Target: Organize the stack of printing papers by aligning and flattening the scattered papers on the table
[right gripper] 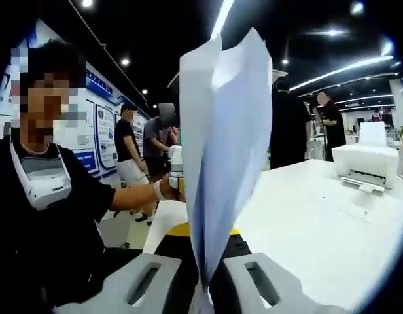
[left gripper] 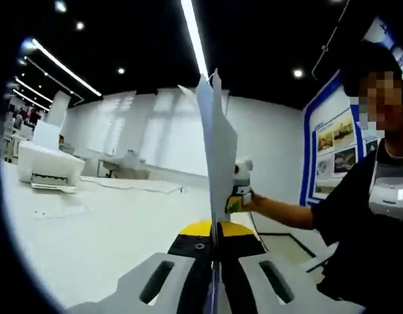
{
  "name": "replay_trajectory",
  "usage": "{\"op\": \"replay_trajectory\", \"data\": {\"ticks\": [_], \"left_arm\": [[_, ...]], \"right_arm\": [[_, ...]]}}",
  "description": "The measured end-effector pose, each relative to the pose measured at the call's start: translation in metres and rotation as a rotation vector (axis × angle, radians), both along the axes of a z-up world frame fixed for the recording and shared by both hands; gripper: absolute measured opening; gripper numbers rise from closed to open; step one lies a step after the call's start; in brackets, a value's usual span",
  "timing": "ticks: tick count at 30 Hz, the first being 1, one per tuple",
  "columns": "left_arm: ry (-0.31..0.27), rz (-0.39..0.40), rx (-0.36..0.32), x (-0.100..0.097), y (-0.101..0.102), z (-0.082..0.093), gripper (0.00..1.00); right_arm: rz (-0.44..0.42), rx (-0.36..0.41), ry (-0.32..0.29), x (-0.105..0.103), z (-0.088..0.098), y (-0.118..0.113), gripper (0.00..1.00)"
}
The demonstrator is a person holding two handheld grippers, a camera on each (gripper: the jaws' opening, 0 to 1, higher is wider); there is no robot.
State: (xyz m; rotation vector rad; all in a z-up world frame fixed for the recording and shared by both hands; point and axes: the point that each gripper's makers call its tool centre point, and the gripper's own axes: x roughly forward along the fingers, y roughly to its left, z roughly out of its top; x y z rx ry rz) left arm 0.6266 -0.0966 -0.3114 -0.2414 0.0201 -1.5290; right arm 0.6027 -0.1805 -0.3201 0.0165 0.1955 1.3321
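Left gripper view: white printer (left gripper: 50,167) sits far left on the white table (left gripper: 110,229); left gripper (left gripper: 213,275) is clamped on the stack of white printing papers (left gripper: 218,150), held upright on edge above the table. Right gripper view: person in black shirt (right gripper: 51,216) at left, right gripper (right gripper: 205,281) also pinching the sheets from the opposite edge.

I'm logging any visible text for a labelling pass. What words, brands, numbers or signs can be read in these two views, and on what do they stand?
No text can be read in either view.
Wall posters: pictures and lines of print, too blurred to read.
Blue-framed wall panels: characters along the top, too small and blurred to read.
Printer: no legible brand or label.
Paper stack held in both grippers: blank sheets, no print visible.
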Motion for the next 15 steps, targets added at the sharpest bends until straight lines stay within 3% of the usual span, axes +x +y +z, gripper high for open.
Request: {"op": "replay_trajectory", "data": {"ticks": [3,4,5,6,7,8,9,13,15], "left_arm": [[-0.036,-0.006,-0.004,-0.004,0.001,0.016,0.08],[-0.05,0.001,-0.009,-0.004,0.0,0.017,0.12],[-0.014,0.006,0.028,0.0,-0.001,0.005,0.2],[0.013,-0.01,0.069,0.0,-0.003,-0.01,0.19],[-0.018,-0.027,0.072,-0.002,-0.005,-0.018,0.07],[-0.068,0.004,0.017,0.0,-0.006,-0.011,0.06],[-0.056,0.001,0.028,-0.001,-0.005,-0.013,0.06],[-0.053,-0.001,0.056,-0.001,-0.006,-0.004,0.07],[-0.033,-0.002,0.048,-0.002,-0.004,0.004,0.12]], "right_arm": [[-0.002,0.016,-0.075,0.002,0.019,-0.002,0.01],[0.0,0.02,-0.075,0.002,0.017,-0.001,0.07],[-0.012,0.013,-0.037,0.004,0.01,-0.002,0.11],[-0.009,-0.025,0.012,0.002,-0.006,-0.001,0.06],[0.017,-0.046,0.012,-0.002,-0.015,-0.001,0.0],[0.009,-0.022,0.005,-0.001,-0.014,-0.001,0.0],[0.016,0.005,-0.024,-0.001,-0.008,0.001,0.0],[0.015,-0.031,-0.021,-0.006,-0.002,0.002,0.0],[0.047,-0.022,-0.044,-0.011,0.004,0.004,0.0]]}}
